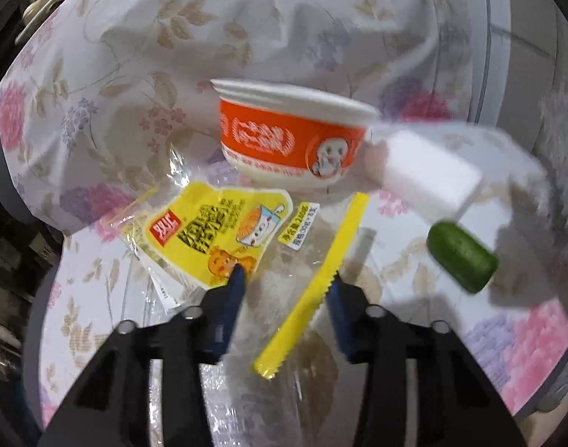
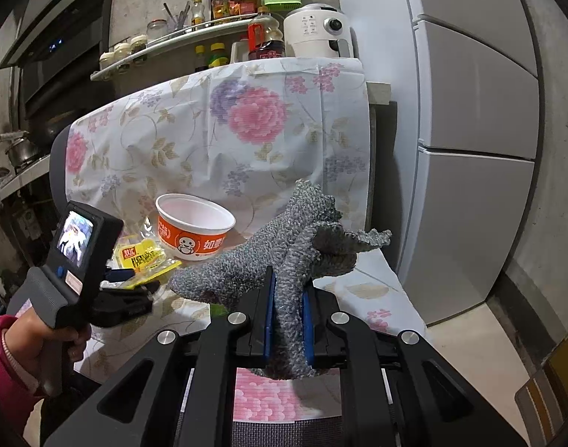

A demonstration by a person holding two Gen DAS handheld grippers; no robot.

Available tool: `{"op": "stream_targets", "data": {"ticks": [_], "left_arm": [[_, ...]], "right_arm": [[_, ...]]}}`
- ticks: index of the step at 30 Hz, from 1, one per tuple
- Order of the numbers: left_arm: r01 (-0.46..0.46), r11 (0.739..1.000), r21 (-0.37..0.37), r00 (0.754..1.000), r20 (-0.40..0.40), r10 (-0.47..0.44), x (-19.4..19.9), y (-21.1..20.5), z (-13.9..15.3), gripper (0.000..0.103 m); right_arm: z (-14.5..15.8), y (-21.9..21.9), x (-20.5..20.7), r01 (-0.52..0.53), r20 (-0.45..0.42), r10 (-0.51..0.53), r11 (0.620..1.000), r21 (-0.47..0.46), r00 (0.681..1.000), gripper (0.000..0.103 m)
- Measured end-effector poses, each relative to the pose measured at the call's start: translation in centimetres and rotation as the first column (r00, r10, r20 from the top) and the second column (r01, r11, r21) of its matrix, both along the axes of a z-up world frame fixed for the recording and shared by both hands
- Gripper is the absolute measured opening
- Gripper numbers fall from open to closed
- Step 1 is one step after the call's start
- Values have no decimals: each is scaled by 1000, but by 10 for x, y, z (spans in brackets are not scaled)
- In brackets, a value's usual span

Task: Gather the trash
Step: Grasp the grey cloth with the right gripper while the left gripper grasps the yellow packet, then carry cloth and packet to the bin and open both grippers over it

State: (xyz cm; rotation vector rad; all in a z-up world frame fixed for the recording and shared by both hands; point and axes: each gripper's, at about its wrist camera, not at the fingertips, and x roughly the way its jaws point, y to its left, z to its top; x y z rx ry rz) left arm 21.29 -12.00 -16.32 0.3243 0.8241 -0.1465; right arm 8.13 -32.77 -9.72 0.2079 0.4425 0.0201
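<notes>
A yellow-and-clear plastic wrapper (image 1: 224, 238) lies crumpled on the floral cloth, with a yellow serrated strip (image 1: 313, 290) running between my fingers. My left gripper (image 1: 287, 279) is open right over the wrapper, fingertips at its surface. Behind it stands an empty orange-and-white paper bowl (image 1: 291, 138), which also shows in the right wrist view (image 2: 194, 227), as does the wrapper (image 2: 142, 260). My right gripper (image 2: 288, 290) is shut on a grey knitted cloth (image 2: 295, 246) and holds it above the table. The left gripper (image 2: 124, 298) shows there too, low by the wrapper.
A white block (image 1: 425, 171) and a green cucumber piece (image 1: 462, 257) lie right of the bowl. The floral cloth (image 2: 217, 130) drapes up at the back. Behind are a bottle shelf (image 2: 194, 33), a white cooker (image 2: 317, 29) and a grey fridge (image 2: 470, 111) on the right.
</notes>
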Motion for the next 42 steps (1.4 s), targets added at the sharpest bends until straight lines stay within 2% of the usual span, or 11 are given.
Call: {"op": "stream_targets", "data": {"ticks": [3, 5, 9, 13, 16, 21, 23, 25, 29, 35, 42], "left_arm": [[2, 999, -50, 1000, 24, -1, 0, 7, 8, 29], [1, 996, -93, 999, 44, 3, -4, 14, 16, 11], [22, 975, -223, 992, 126, 7, -30, 31, 49, 5], [87, 922, -376, 973, 232, 3, -75, 54, 98, 3], [154, 878, -454, 960, 279, -25, -103, 60, 119, 2], [274, 812, -516, 944, 304, -125, -143, 43, 128, 2], [317, 771, -552, 940, 290, -179, -153, 35, 124, 2], [353, 748, -562, 932, 286, -224, -163, 23, 119, 2], [430, 737, -521, 901, 295, -318, -184, -12, 105, 2], [545, 664, -512, 837, 275, -473, -205, -69, 89, 2], [642, 573, -510, 741, 221, -634, -226, -144, 63, 2]], "right_arm": [[1, 0, -2, -1, 3, 1, 1000, -2, 1000, 13], [4, 0, -6, -2, 9, 2, 1000, -1, 1000, 13], [12, 4, -21, 0, 36, 0, 1000, -15, 999, 13], [23, 5, -36, 11, 67, -9, 1000, -20, 998, 13], [30, 4, -49, 20, 90, -18, 1000, -24, 996, 13], [37, -2, -72, 52, 105, -48, 998, -35, 993, 13], [37, -7, -83, 71, 102, -67, 997, -41, 992, 13], [36, -11, -91, 91, 97, -86, 994, -52, 992, 13], [29, -23, -113, 148, 72, -142, 984, -94, 987, 13], [17, -55, -151, 266, 34, -264, 956, -125, 964, 13], [-6, -98, -193, 410, -24, -419, 897, -165, 908, 13]]}}
